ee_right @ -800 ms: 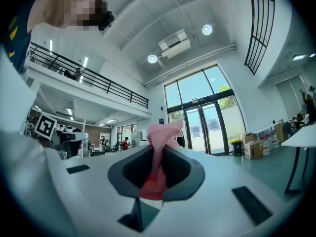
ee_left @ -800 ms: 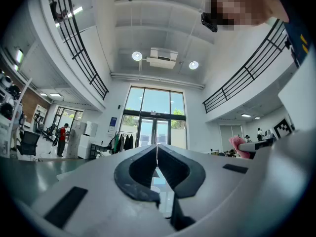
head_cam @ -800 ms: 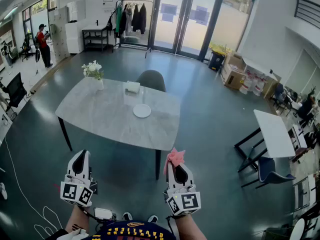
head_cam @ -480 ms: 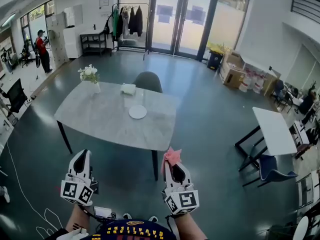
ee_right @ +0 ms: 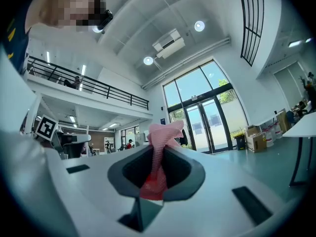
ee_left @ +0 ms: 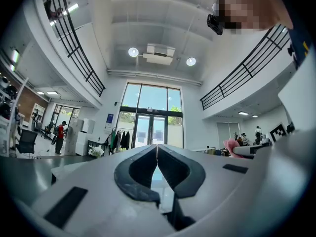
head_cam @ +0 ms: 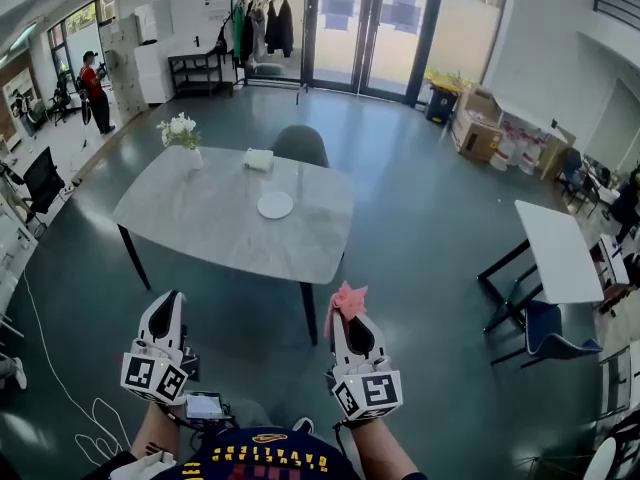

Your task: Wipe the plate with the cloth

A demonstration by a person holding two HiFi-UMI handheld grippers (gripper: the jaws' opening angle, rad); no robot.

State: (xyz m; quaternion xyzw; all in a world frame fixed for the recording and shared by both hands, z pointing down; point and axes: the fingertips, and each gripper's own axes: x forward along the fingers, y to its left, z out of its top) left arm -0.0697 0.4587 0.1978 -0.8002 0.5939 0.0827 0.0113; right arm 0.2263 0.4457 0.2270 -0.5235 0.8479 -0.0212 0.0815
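A white plate (head_cam: 275, 205) lies on the grey marble table (head_cam: 200, 218) some way ahead of me. A pink cloth (head_cam: 348, 297) sticks up from my right gripper (head_cam: 347, 315), which is shut on it; in the right gripper view the pink cloth (ee_right: 159, 147) is pinched between the jaws. My left gripper (head_cam: 171, 300) is held low at the left, jaws shut with nothing between them, as the left gripper (ee_left: 157, 152) shows in its own view. Both grippers point upward and are well short of the table.
A vase of white flowers (head_cam: 182, 134) and a tissue box (head_cam: 259, 159) stand on the table's far side, with a grey chair (head_cam: 300, 146) behind. A white desk (head_cam: 557, 253) and blue chair (head_cam: 545, 334) are at the right. A person (head_cam: 96, 90) stands far left.
The table and plate have drawn slightly nearer and shifted in the head view. Both grippers keep their pose, the cloth still held in the right one.
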